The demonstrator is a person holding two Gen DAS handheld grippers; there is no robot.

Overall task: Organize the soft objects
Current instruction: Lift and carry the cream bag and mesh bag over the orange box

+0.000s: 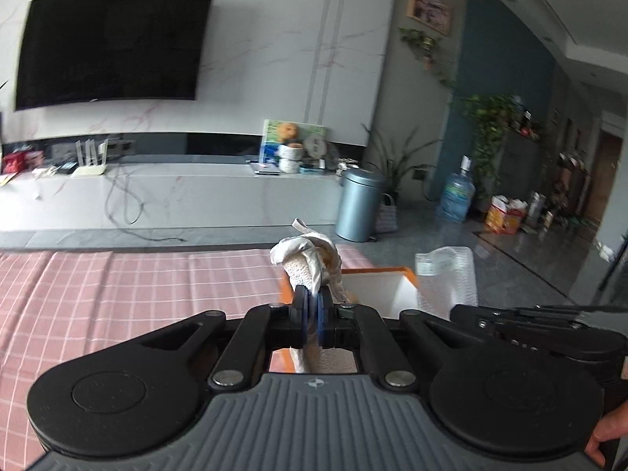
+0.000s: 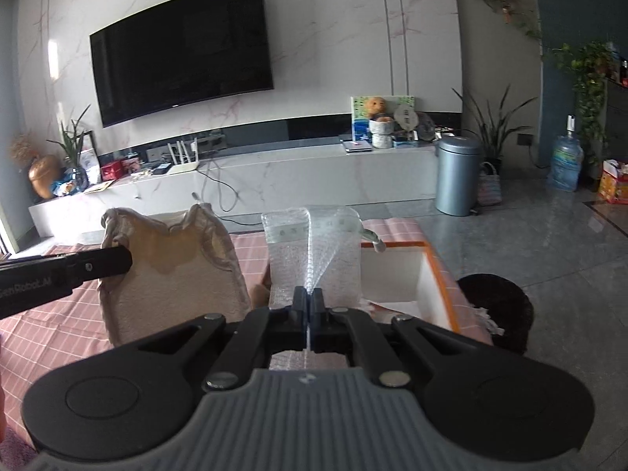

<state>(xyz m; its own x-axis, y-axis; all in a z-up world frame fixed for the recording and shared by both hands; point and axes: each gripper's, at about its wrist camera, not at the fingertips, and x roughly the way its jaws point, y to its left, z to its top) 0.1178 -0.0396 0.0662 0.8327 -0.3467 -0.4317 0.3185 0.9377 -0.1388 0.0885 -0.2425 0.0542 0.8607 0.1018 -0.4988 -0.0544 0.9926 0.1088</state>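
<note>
My left gripper (image 1: 313, 308) is shut on a cream knitted cloth (image 1: 310, 261) and holds it up above the pink checked table cover (image 1: 117, 294). The same cloth (image 2: 172, 271) hangs wide in the right wrist view, with the left gripper's finger (image 2: 98, 263) across it. My right gripper (image 2: 309, 301) is shut on a clear bubble-wrap sheet (image 2: 314, 243), lifted next to the cloth. The sheet (image 1: 447, 274) shows at right in the left wrist view. An orange-rimmed white box (image 2: 428, 271) sits open just behind and right of both items; its rim (image 1: 392, 271) shows too.
A dark round stool (image 2: 498, 310) stands right of the table. Beyond are a grey bin (image 2: 457, 174), a water jug (image 2: 565, 165), a low TV bench (image 2: 274, 176) and plants. Grey floor lies to the right.
</note>
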